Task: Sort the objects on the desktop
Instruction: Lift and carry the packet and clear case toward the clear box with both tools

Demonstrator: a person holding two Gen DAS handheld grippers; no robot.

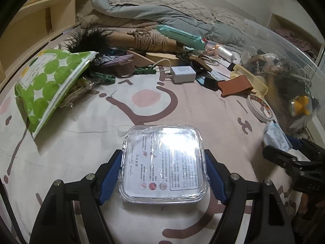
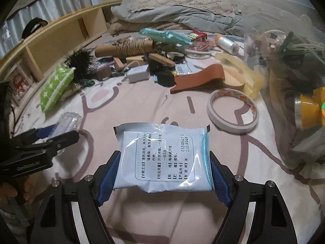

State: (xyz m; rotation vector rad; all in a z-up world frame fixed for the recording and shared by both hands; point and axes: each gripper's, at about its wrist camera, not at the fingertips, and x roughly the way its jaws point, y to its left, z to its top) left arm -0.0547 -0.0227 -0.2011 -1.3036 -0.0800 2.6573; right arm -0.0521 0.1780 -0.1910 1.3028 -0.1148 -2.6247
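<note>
- Lower centre of each wrist view: left gripper (image 1: 164, 178) pinches a clear square plastic case (image 1: 165, 163); right gripper (image 2: 165, 177) pinches a pale blue printed sachet (image 2: 164, 158).
- Step, as judged: both picked, held above the patterned bedsheet (image 1: 85, 142).
- Next calls for carrying them to the clear plastic bin (image 1: 288, 46), frame right.

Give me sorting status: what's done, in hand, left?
Done: several items, including a yellow tape roll, already sit in the clear bin. In hand: left gripper clamps a clear plastic case; right gripper clamps a white sachet. Left: white tape roll, charger, green dotted pouch.
</note>
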